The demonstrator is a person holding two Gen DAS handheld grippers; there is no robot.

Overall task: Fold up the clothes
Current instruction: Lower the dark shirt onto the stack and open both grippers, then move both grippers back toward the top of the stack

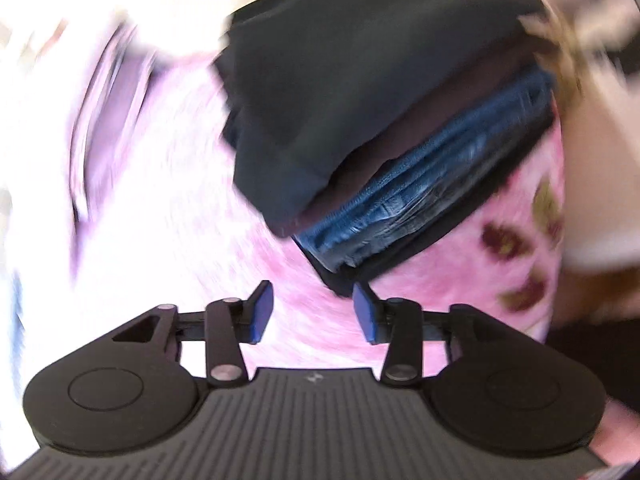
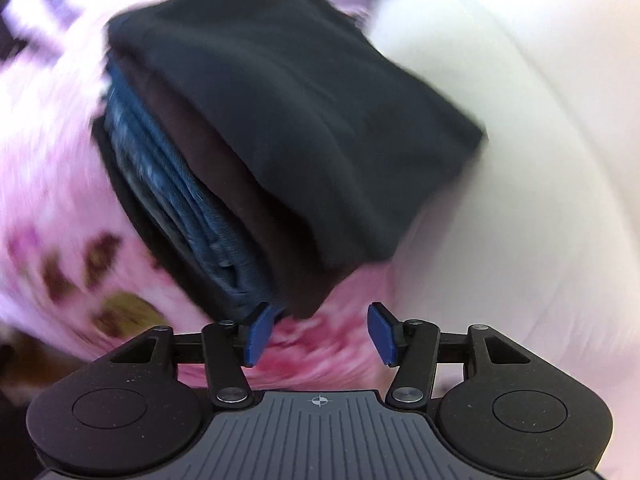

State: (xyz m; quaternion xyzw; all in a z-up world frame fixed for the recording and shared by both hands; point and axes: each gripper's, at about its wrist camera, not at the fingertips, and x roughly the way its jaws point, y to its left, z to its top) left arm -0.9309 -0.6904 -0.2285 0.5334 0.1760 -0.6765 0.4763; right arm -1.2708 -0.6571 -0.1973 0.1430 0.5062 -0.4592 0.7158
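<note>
Fabric: black top garment [image 2: 288, 112] lies folded over a stack, ahead of and above both tools in their views.
Stack layers: under the black piece a dark brown layer [image 2: 248, 200], then blue denim [image 1: 432, 184], then a black bottom layer — four visible, though blur makes the count a judgement.
Surface: pink flowered blanket [image 1: 192, 184] carries the stack; no worktop shows.
Left tool [image 1: 313, 312]: jaws stand partly apart, nothing between the blue pads; the stack's near corner sits just beyond the right pad.
Right tool [image 2: 319, 332]: jaws partly apart and empty; its left pad looks just at the stack's lower corner — touching or not, cannot tell.
Step in hand: judged as letting go of the folded piece onto the pile.
Doing it well: draw both tools straight back without snagging the hem, then press the top flat so edges line up.
Count: two tools, one stack, one blanket.
</note>
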